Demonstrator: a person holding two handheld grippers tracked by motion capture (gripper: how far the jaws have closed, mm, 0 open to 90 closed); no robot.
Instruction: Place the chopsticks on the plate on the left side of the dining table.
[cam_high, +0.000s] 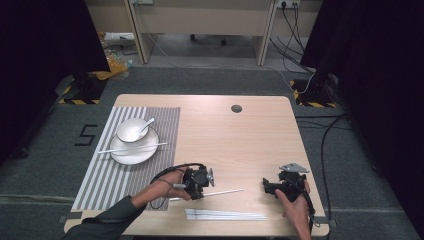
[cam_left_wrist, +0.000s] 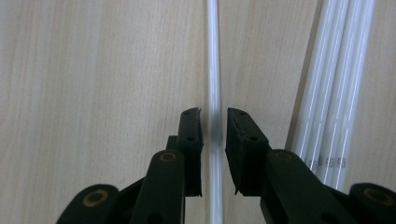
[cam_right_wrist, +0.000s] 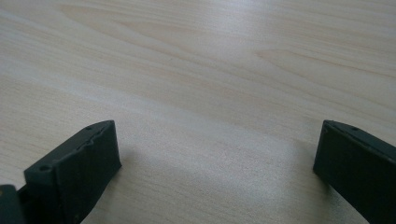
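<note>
Overhead, the left gripper (cam_high: 199, 182) sits near the desk's (cam_high: 250, 135) front edge, by the corner of a grey-and-white striped placemat (cam_high: 107, 175), and a thin white chopstick (cam_high: 225, 192) runs out from it to the right across the pale wood-grain top. Just in front lies a bundle of like white chopsticks (cam_high: 225, 216), side by side and parallel to the edge. On the placemat a round white plate (cam_high: 131, 154) carries a white bowl (cam_high: 131, 131) with a spoon (cam_high: 148, 125) in it, and another white stick (cam_high: 131, 148) rests across the plate. The right gripper (cam_high: 274, 188) hovers well apart to the right, over bare wood. In the left gripper view, the smooth, glossy, round-sectioned chopstick (cam_left_wrist: 214, 88) passes straight between the black jaws, which stand narrowly apart on either side of it; whether they pinch it I cannot tell. The bundle (cam_left_wrist: 334, 93) lies just beside it. In the right gripper view, the matte black jaws are spread wide above the light-grained desk (cam_right_wrist: 210, 70).
</note>
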